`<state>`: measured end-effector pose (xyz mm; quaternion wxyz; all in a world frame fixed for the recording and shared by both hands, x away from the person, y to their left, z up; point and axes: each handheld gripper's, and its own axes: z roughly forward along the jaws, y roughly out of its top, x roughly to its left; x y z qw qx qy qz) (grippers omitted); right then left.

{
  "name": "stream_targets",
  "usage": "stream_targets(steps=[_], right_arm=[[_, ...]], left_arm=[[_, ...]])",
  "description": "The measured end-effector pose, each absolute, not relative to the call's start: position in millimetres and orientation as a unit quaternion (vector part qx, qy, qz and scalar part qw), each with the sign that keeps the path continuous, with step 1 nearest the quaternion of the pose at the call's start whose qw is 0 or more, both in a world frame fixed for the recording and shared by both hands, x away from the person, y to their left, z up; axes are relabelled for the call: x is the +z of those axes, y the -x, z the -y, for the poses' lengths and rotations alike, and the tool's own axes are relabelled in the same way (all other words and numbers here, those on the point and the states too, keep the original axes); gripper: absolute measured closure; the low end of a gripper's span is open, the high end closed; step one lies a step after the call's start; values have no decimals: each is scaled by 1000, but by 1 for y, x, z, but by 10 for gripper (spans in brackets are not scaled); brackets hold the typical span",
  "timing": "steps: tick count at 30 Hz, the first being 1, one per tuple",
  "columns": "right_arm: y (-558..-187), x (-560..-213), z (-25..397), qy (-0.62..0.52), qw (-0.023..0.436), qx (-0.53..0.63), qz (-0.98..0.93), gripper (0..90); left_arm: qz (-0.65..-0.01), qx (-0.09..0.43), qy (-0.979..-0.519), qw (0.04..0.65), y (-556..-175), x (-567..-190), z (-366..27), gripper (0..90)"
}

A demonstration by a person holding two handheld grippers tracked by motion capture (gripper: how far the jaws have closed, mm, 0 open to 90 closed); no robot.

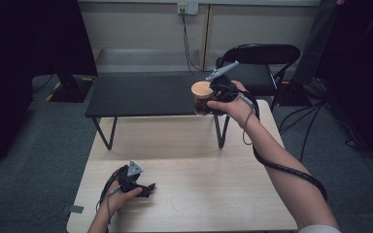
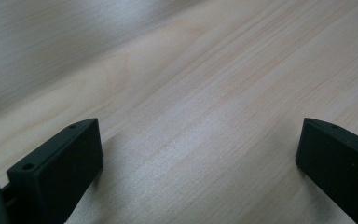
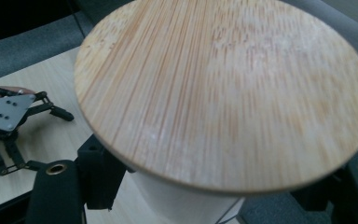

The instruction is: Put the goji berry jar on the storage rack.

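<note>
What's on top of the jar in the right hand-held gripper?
A round bamboo lid covers the jar, which the right hand-held gripper holds above the table. The lid hides the jar's mouth and contents.

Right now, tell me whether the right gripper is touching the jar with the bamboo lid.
Touching. In the right gripper view, the right gripper has its black jaws pressed against the jar under the bamboo lid; the high view shows it held aloft.

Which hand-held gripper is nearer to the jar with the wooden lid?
Right. The right hand-held gripper grips the jar raised above the table's far edge; the left hand-held gripper rests open on the table, far from it.
</note>
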<state>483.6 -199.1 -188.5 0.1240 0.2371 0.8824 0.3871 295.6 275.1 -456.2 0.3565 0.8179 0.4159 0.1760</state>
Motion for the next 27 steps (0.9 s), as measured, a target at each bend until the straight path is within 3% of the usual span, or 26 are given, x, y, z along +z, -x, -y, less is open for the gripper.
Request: stream_targets(steps=[27], right_arm=[[-512,-200,179,-273,126,380,-875,259]], left_arm=[[-416,176,-818,356,-296,-456,-275,0]])
